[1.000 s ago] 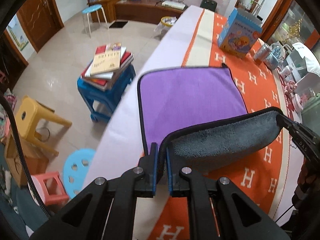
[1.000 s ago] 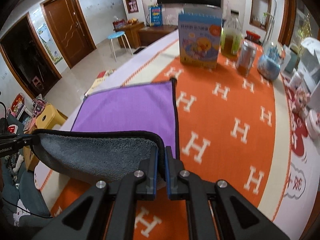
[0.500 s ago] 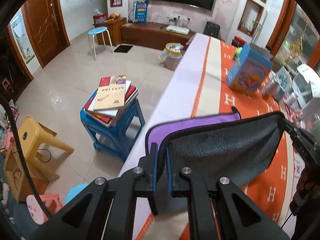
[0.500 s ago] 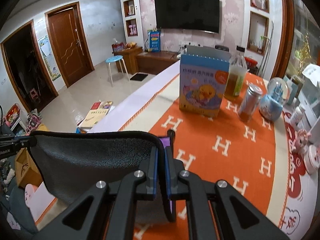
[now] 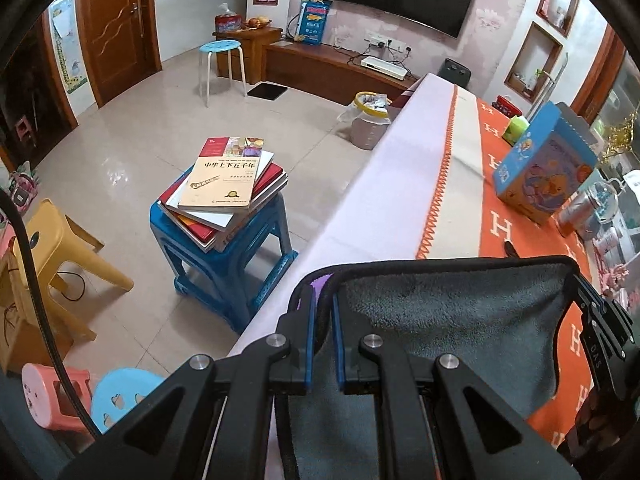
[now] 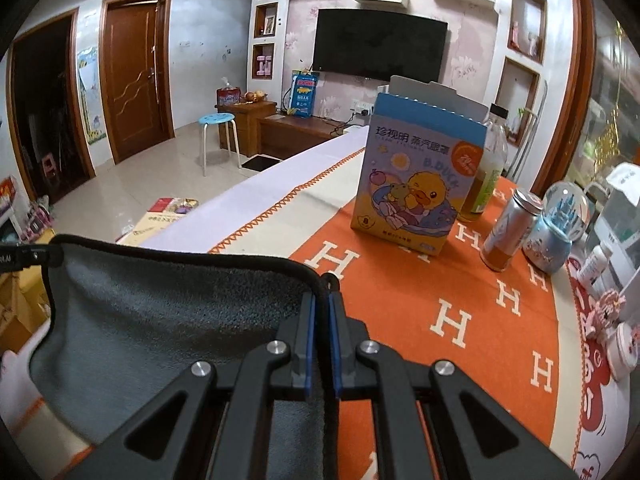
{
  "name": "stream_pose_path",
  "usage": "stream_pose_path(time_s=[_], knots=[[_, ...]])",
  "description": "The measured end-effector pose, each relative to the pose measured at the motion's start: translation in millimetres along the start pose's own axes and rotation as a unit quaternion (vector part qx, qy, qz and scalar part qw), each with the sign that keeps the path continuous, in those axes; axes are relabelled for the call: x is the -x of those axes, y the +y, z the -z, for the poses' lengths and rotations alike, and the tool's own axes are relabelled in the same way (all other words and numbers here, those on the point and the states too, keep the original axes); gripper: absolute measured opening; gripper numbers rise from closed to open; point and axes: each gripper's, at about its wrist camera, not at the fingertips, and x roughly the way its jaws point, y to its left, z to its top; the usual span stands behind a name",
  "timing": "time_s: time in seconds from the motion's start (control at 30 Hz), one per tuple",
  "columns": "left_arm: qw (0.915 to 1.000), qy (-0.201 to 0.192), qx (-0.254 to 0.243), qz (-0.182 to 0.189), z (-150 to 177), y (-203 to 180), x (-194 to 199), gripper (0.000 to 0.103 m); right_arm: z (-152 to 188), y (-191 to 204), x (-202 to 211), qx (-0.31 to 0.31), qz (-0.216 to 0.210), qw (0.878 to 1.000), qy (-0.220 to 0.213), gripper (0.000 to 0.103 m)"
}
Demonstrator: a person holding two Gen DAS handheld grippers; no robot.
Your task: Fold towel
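The left gripper (image 5: 321, 304) is clamped on one corner of the towel (image 5: 448, 320), the right gripper (image 6: 322, 300) on the other. The towel hangs stretched between them, gray side showing (a purple sliver peeks out), above the table's (image 6: 400, 292) near edge. Farther along stand a box (image 6: 420, 184) and a can (image 6: 508, 232).

Both my wrist feeds are evenly lit by soft indoor light, with no hard shadows on the tablecloth (image 6: 460, 292). I see pale glare on the floor tiles (image 5: 120, 168) at left in the left view and faint reflections on the television (image 6: 378, 44) in the right one. The fisheye bends door frames and walls near the edges, and black vignetting fills the corners. Focus is reasonably sharp centrally; the gripper arms at the bottom look slightly soft.
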Motion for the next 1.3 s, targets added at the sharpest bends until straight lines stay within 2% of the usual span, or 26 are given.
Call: stream_pose_path(time_s=[0.2, 0.27, 0.33, 0.4, 0.53, 0.63, 0.8, 0.97, 1.1, 1.3], knots=[[0.9999, 0.01, 0.005, -0.01, -2, 0, -18, 0.009, 4, 0, -21, -0.015, -0.008, 1.0, 0.022, 0.008], [0.9998, 0.01, 0.005, -0.017, -3, -1, -19, 0.016, 5, -1, -25, -0.021, -0.006, 0.999, 0.028, 0.01], [0.9996, 0.009, 0.002, -0.027, -5, -1, -18, 0.029, 4, -2, -27, -0.026, -0.007, 0.999, 0.032, 0.017], [0.9995, 0.008, 0.001, -0.032, -6, 1, -15, 0.03, 4, -2, -25, -0.029, -0.008, 0.999, 0.03, 0.029], [0.9994, 0.009, 0.006, -0.032, -6, 5, -4, 0.035, 2, -4, -15, -0.031, -0.005, 0.999, 0.024, 0.037], [0.9993, 0.01, 0.005, -0.035, -1, 7, 10, 0.043, 2, -7, -2, -0.038, -0.003, 0.999, 0.018, 0.045], [0.9994, 0.011, 0.002, -0.031, 14, 10, 37, 0.046, 5, -12, 24, -0.051, -0.005, 0.999, 0.019, 0.057], [0.9996, 0.009, -0.009, -0.023, 36, 12, 67, 0.051, 14, -12, 53, -0.067, -0.001, 0.998, 0.021, 0.063], [0.9991, 0.005, -0.023, -0.034, 59, 15, 90, 0.051, 30, -8, 80, -0.083, 0.005, 0.996, 0.035, 0.066], [0.9982, 0.026, -0.049, -0.021, 97, 24, 119, 0.051, 68, 6, 136, -0.098, 0.026, 0.993, 0.061, 0.071]])
